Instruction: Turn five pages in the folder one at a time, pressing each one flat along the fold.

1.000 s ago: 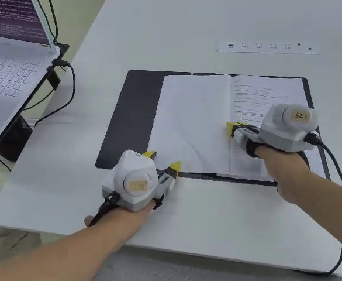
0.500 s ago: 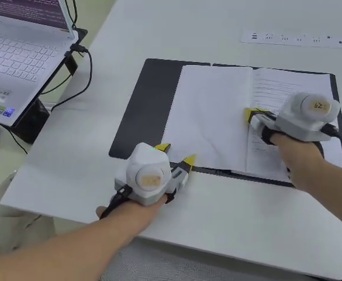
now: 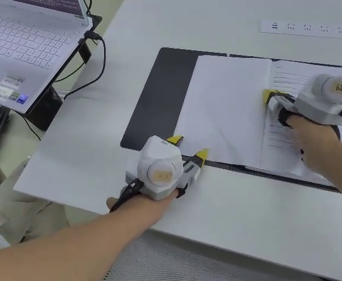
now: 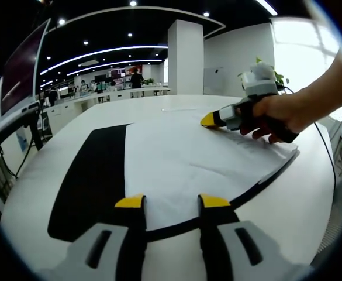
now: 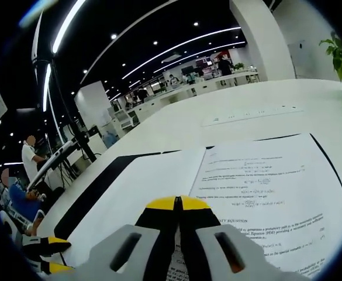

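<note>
Press the right gripper (image 3: 270, 96), jaws closed together, on the fold (image 3: 263, 140) of the folder (image 3: 159, 99) lying open on the table (image 3: 95, 152), then slide evenly along it. Rest the left gripper (image 3: 188, 147), jaws apart, at its near edge for steadiness.

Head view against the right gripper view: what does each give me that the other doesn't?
Head view: the laptop's keyboard, its cable, and the person's arms behind the left tongs and right tongs. Right gripper view: a plant and people in the room beyond the table, and the right tongs' jaws seen shut. Both: the black folder, its blank left page, the printed right page and the power strip.
</note>
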Available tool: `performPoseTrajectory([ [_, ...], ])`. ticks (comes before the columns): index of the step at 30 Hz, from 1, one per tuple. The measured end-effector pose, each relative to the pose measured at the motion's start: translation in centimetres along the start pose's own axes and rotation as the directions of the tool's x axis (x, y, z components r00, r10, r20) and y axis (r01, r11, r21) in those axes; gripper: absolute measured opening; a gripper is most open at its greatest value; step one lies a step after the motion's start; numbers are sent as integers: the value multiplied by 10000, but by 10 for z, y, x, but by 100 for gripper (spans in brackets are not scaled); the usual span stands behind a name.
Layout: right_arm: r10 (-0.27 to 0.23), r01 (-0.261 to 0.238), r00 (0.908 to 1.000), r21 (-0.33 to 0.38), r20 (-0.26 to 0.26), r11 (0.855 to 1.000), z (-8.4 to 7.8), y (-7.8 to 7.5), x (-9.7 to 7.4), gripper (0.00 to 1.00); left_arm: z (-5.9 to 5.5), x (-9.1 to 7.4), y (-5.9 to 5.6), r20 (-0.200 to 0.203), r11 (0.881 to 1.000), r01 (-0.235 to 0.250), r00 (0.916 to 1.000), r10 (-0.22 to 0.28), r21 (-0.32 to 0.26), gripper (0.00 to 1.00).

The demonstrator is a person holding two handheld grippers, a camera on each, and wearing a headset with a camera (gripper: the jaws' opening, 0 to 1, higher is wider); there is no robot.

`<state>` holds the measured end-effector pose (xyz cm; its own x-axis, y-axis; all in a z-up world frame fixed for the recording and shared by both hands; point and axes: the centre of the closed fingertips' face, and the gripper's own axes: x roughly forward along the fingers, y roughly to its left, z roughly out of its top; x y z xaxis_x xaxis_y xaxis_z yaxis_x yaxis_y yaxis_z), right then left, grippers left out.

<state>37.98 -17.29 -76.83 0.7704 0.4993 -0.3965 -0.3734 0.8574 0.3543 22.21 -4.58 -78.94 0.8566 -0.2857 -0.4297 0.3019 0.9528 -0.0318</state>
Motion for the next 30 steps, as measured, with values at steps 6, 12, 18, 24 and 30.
performPoseTrajectory([
  [6,-303,307,9994,-222,156,9993,12,-13,16,0,-1,1,0,28,10000,-8,10000,8,-24,34],
  [12,-574,584,9981,-411,234,9974,22,-17,27,0,0,0,0,65,10000,-13,10000,13,-34,34],
  [18,-690,697,9975,-682,118,9952,32,-27,45,0,0,0,1,113,10000,10,9999,-10,-30,34],
  [24,-816,835,9964,-998,236,9915,41,-45,67,0,1,0,1,156,10000,16,9999,-16,-37,34],
  [30,-875,901,9958,-1088,283,9900,44,-50,81,0,1,0,1,149,10000,24,9999,-23,-39,34],
])
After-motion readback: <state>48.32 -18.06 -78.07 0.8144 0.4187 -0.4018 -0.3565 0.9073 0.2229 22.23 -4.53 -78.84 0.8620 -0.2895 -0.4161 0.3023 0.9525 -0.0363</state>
